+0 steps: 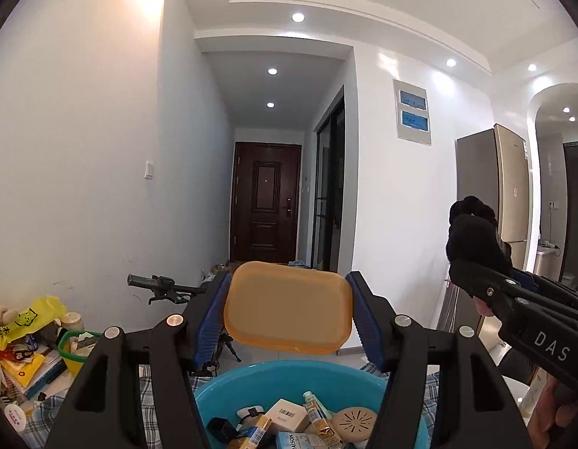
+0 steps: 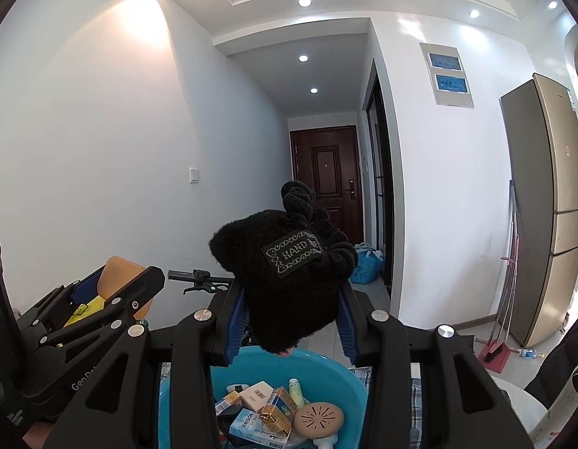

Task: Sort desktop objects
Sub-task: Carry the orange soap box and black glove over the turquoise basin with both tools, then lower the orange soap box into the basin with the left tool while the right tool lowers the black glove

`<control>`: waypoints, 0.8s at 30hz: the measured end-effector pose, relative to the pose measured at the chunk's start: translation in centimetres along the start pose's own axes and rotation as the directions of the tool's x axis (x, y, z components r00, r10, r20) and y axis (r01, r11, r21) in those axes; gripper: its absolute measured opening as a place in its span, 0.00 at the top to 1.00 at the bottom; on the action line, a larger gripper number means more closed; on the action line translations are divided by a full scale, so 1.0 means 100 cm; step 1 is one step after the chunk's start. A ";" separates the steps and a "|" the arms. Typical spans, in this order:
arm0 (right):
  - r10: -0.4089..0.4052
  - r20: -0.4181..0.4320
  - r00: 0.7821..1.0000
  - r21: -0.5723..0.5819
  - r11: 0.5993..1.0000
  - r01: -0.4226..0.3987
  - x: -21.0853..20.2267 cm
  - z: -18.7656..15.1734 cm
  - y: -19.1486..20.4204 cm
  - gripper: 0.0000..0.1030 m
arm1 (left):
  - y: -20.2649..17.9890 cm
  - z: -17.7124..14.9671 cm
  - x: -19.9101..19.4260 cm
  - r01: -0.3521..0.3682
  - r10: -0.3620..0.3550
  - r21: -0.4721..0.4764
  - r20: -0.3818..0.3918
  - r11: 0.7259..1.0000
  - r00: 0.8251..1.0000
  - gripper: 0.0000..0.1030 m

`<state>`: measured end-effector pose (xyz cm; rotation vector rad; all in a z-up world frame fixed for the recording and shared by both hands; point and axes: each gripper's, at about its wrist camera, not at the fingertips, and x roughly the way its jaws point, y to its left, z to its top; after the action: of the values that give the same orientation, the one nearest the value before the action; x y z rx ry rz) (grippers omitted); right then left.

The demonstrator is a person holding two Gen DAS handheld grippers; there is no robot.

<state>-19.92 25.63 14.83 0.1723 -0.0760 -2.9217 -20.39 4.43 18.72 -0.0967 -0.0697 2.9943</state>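
We hold two things in the air above the blue basin (image 1: pixel 221 381), one in each claw. Our left gripper (image 1: pixel 288 310) pinches a flat orange-yellow case (image 1: pixel 289 307) with rounded corners; its blue pads (image 1: pixel 210 318) press on the case's two short sides, and the case stands slightly tilted over the basin's far rim. From the right wrist view we see that same case edge-on at the left, between the left claw's fingers. Our right gripper (image 2: pixel 292 310) is squeezed tight on a black fuzzy pouch (image 2: pixel 285 273) bearing a stitched patch that reads "HAND"; the pouch bulges up and out past the pads, and its lower end hangs just above the basin's far rim. In the left wrist view the right gripper comes in from the right edge with the pouch at its tip. The basin sits on a blue-and-white checked cloth (image 1: pixel 49 400) and holds small boxes (image 2: pixel 257 394), a white-capped tube (image 2: pixel 296 391), a tan round disc with slits (image 2: pixel 319 417) and a blue pack marked "RAISON" (image 2: pixel 251 428). At the desk's left edge a green basket (image 1: pixel 73 348), a yellow bag (image 1: pixel 30 318) and papers lie piled together. A dark door (image 1: pixel 266 202) closes the hallway beyond.
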 end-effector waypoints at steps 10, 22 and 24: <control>-0.015 -0.044 0.999 0.004 1.000 0.016 0.019 -0.010 -0.010 0.61 | 0.012 -0.015 0.017 -0.005 0.004 -0.040 -0.025 0.999 1.000 0.37; -0.017 -0.100 0.995 -0.011 1.000 0.016 0.044 -0.020 -0.006 0.60 | 0.030 -0.037 0.039 0.020 -0.030 -0.082 -0.124 0.996 0.992 0.37; -0.017 -0.117 0.993 -0.012 1.000 0.016 0.049 -0.023 -0.006 0.60 | 0.032 -0.039 0.042 0.010 -0.022 -0.084 -0.142 0.996 0.990 0.37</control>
<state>-24.57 25.08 11.92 0.3435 -0.0406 -2.9204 -24.71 2.00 14.37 -0.3172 -0.1779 2.9581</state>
